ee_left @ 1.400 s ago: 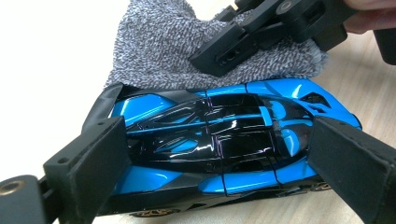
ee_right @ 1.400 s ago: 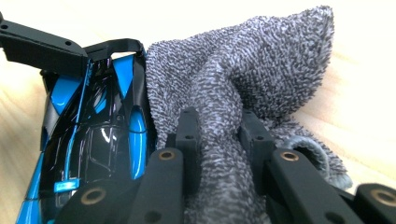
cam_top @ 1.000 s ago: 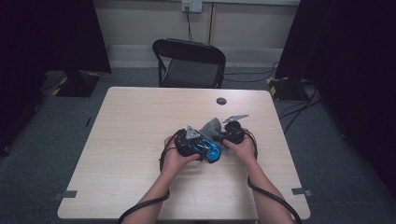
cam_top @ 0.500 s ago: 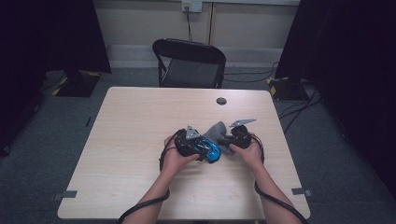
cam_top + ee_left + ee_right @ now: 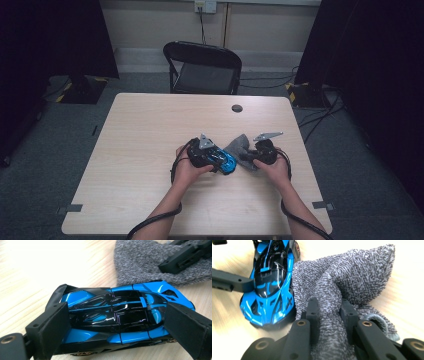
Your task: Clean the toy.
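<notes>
Blue toy car (image 5: 226, 161) sits on the wooden table (image 5: 150, 130) near the person's edge in the high view, with the left gripper (image 5: 220, 159) on it from the left and the right gripper (image 5: 248, 156) bringing a grey knitted cloth (image 5: 238, 146) to it from the right. In the left gripper view, the jaws stand wide along the car (image 5: 117, 322), one pad at each end and pressing on it, wheels on the table; that hold should stay firm and low so the car cannot roll under a wipe. In the right gripper view, the jaws are pinched narrow on a fold of the cloth (image 5: 342, 290), whose loose part touches the car's side (image 5: 270, 285). A good wipe would probably drag the cloth over the glossy roof with light pressure, keeping the hard jaw tips off the paint.
</notes>
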{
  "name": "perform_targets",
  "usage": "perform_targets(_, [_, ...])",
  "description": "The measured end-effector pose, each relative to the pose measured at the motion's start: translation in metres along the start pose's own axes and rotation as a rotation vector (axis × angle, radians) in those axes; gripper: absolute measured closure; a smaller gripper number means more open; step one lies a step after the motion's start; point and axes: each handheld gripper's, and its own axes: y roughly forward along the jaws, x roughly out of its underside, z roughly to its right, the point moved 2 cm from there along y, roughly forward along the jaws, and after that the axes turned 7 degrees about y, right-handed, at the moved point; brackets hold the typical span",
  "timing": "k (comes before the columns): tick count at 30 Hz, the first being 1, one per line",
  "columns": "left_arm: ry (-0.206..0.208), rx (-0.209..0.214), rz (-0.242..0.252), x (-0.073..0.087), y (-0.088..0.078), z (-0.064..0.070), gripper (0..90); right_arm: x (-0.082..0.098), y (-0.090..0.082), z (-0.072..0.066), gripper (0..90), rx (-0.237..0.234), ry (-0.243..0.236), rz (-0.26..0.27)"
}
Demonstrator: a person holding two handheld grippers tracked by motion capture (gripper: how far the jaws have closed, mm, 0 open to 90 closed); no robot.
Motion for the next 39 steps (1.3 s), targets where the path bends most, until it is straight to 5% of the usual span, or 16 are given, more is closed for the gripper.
perform_targets(29, [0.006,0.003,-0.003,-0.001,0.0,0.0,6.3,0.027,-0.03,0.001,73.6,-0.01,0.002,-0.002])
perform_targets(39, [0.005,0.001,-0.002,-0.001,0.0,0.0,6.3,0.028,-0.051,0.011,73.6,-0.001,0.038,0.046])
